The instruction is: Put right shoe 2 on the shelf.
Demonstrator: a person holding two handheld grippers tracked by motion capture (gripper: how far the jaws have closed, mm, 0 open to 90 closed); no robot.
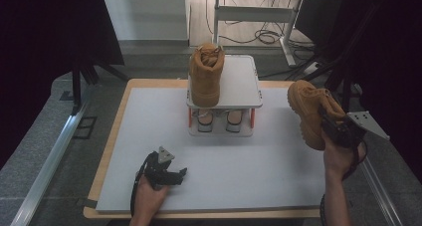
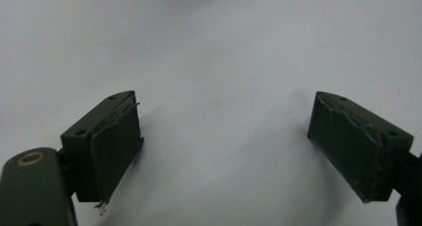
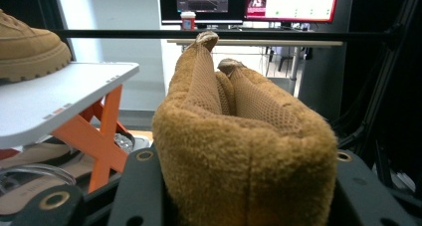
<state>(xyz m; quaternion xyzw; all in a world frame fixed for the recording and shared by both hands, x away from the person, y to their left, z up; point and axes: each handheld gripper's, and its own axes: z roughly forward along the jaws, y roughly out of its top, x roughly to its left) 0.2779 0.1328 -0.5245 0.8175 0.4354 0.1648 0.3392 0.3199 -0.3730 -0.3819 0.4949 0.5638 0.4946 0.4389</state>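
Observation:
A tan boot (image 1: 205,76) stands upright on the left side of the white top shelf (image 1: 239,84) of a small shoe rack. My right gripper (image 1: 334,127) is shut on the padded collar of a second tan boot (image 1: 307,109), held in the air beyond the table's right edge, sole turned left. In the right gripper view that boot's collar (image 3: 239,136) sits squeezed between the black jaws of my right gripper (image 3: 244,186). My left gripper (image 1: 179,175) rests low on the white table (image 1: 249,176) near the front left. My left gripper (image 2: 224,146) stands open, with bare table between its jaws.
The rack has orange legs (image 3: 107,131) and a lower shelf holding a pair of sandals (image 1: 219,119). A metal rail (image 1: 54,151) runs along the table's left side. Monitors (image 3: 249,2) and a desk frame stand behind the table.

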